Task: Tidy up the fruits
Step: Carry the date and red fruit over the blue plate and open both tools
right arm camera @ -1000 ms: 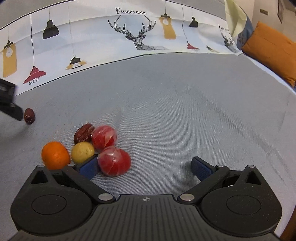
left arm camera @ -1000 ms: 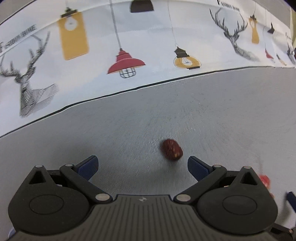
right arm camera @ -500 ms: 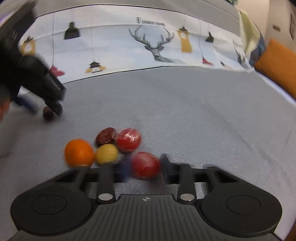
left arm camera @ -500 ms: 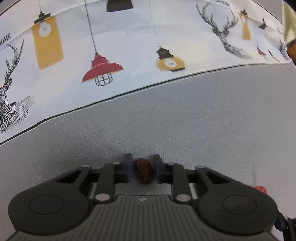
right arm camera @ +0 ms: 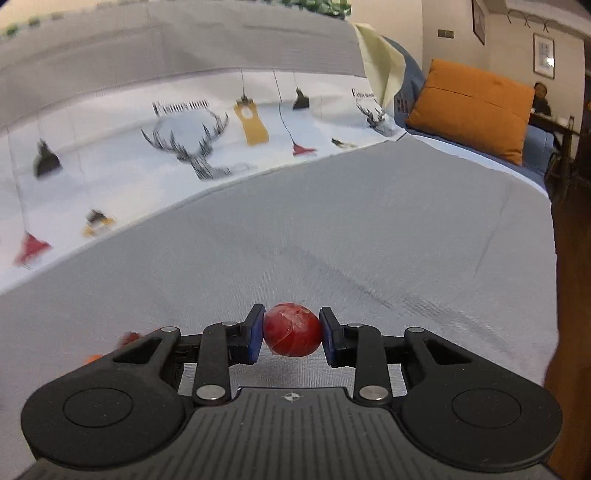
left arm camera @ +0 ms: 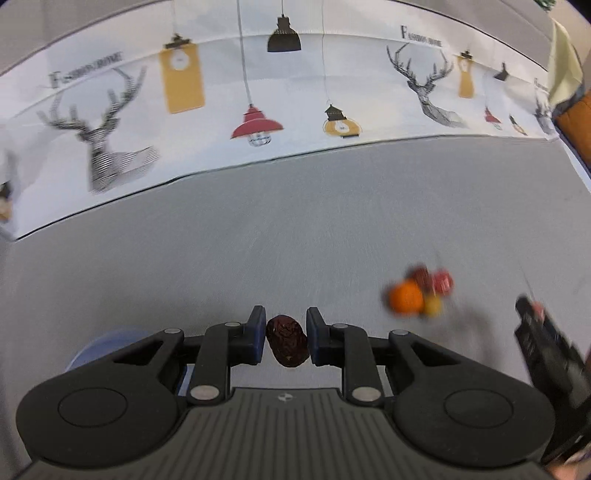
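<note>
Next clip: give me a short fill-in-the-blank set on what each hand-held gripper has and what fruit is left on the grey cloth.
1. The left hand-held gripper is shut on a wrinkled dark ____.
2. The right hand-held gripper is shut on a round ____ fruit.
3. In the small pile on the grey cloth, the largest fruit is ____ in colour.
4. The cushion behind the cloth is ____.

Missing words: date; red; orange; orange

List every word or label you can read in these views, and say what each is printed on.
"FASHION HOME": readable at top right of the printed cloth in the left wrist view.
Same wording at its top left: blurred, only partly legible.
Print above the deer, right wrist view: too blurred to read.
</note>
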A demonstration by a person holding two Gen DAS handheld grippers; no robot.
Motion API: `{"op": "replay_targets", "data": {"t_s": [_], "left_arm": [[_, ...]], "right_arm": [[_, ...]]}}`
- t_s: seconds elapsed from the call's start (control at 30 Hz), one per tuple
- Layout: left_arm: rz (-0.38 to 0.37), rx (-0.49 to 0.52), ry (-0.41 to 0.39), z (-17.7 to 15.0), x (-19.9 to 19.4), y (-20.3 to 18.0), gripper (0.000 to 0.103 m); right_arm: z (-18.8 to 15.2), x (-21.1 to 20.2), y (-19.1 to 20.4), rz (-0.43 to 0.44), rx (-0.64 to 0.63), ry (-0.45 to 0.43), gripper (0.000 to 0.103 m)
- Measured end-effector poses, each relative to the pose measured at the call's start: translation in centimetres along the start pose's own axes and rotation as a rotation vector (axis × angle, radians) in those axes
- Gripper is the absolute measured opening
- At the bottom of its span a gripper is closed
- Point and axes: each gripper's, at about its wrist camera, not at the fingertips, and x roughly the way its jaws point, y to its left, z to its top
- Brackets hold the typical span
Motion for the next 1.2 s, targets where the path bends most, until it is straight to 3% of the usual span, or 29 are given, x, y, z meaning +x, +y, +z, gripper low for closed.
{"op": "replay_targets", "data": {"t_s": [0.3,0.47,0.83,1.2], "left_arm": [[0.014,-0.071,-0.032,-10.3,-11.6,4.4,0.026],[0.029,-0.112,-0.06,-15.4,-16.3,6.7,0.025],[0.041,-0.163,-0.12,-22.9,-22.4,9.4,0.026],[0.058,-0.221,-0.182,-25.9,-25.5,10.7,0.025]], "right_arm": [[0.0,-16.0,-1.4,0.315,-0.159,-0.03,0.033],[-1.9,-23.0,-0.8,0.418,-0.261,-0.062,0.033],[-4.6,-32.4,1.0,0.554,-0.373,-0.105,0.033],[-5.7,-36.7,2.4,0.646,-0.465,-0.155,0.033]]}}
